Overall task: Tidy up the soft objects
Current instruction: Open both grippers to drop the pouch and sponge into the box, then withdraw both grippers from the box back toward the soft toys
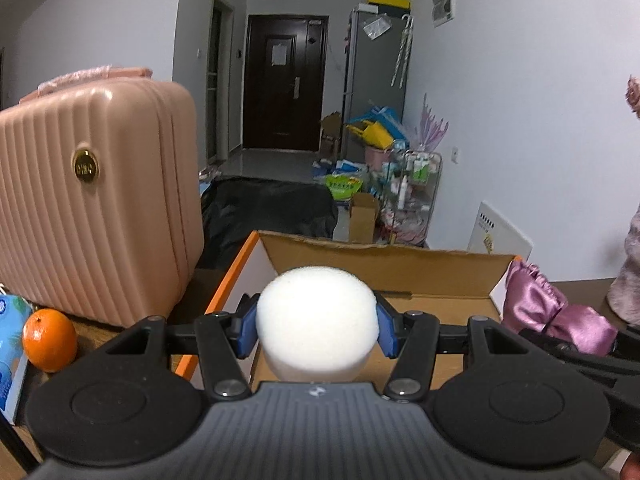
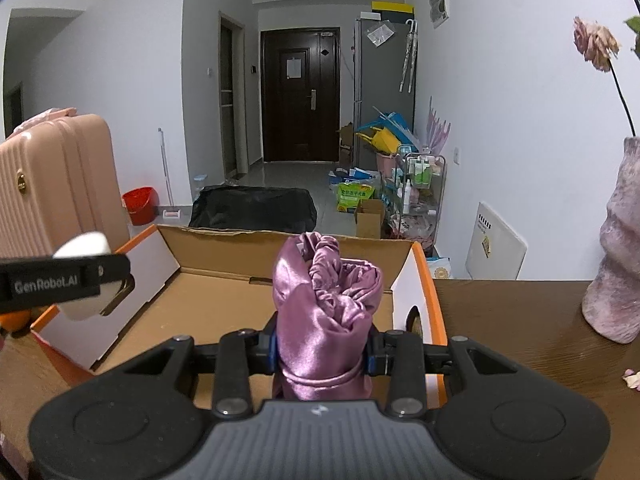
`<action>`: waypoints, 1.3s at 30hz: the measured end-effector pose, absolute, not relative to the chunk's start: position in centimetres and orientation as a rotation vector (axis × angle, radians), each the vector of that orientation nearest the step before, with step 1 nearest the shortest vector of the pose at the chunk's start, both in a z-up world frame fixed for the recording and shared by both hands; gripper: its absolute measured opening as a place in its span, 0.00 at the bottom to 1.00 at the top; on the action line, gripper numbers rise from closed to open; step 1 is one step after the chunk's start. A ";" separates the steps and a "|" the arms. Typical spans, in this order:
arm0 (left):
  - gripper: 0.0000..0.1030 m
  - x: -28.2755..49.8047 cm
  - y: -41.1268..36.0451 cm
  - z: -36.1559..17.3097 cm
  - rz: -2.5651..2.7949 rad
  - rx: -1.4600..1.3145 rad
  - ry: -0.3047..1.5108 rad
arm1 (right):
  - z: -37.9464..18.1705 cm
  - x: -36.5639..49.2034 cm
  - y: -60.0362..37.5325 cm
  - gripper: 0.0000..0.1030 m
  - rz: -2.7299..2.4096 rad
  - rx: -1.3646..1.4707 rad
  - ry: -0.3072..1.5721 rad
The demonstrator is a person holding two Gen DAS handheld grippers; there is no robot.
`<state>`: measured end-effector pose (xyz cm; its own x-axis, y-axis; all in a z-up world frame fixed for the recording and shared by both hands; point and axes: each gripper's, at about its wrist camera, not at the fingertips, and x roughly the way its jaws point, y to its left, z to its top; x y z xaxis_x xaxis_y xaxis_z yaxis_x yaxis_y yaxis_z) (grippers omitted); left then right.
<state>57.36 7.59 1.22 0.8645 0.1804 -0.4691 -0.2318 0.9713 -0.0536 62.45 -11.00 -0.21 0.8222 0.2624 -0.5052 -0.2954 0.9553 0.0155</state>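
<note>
My left gripper (image 1: 317, 330) is shut on a round white sponge (image 1: 316, 316), its blue pads pressing both sides, held over the near left part of an open cardboard box (image 1: 392, 268) with orange edges. My right gripper (image 2: 322, 354) is shut on a bunched pink satin cloth (image 2: 324, 308), which stands up between the jaws above the same box (image 2: 224, 292). In the right wrist view the left gripper's finger (image 2: 64, 278) and the sponge (image 2: 86, 246) show at the left. The satin cloth (image 1: 548, 308) shows at the box's right side in the left wrist view.
A pink ribbed suitcase (image 1: 92, 208) stands left of the box, with an orange (image 1: 50, 340) and a blue packet (image 1: 10, 344) beside it. On the wooden table (image 2: 520, 320) to the right stands a pink vase (image 2: 618, 260) with a dried rose (image 2: 596, 44). Floor clutter lies beyond.
</note>
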 end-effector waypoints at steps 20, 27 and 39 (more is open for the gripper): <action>1.00 56.5 8.5 1.7 0.245 -0.195 0.451 | -0.7 62.6 -11.4 1.00 0.270 -0.058 0.506; 1.00 56.3 8.0 1.9 0.249 -0.183 0.455 | -0.5 61.7 -11.9 1.00 0.263 -0.055 0.504; 1.00 53.9 7.7 2.6 0.242 -0.162 0.432 | 0.0 59.3 -13.1 1.00 0.259 -0.057 0.484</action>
<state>53.88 7.74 2.61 0.8803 0.1966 -0.4319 -0.2649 0.9587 -0.1035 59.34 -13.06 0.02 0.8531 0.2331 -0.4668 -0.2598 0.9656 0.0074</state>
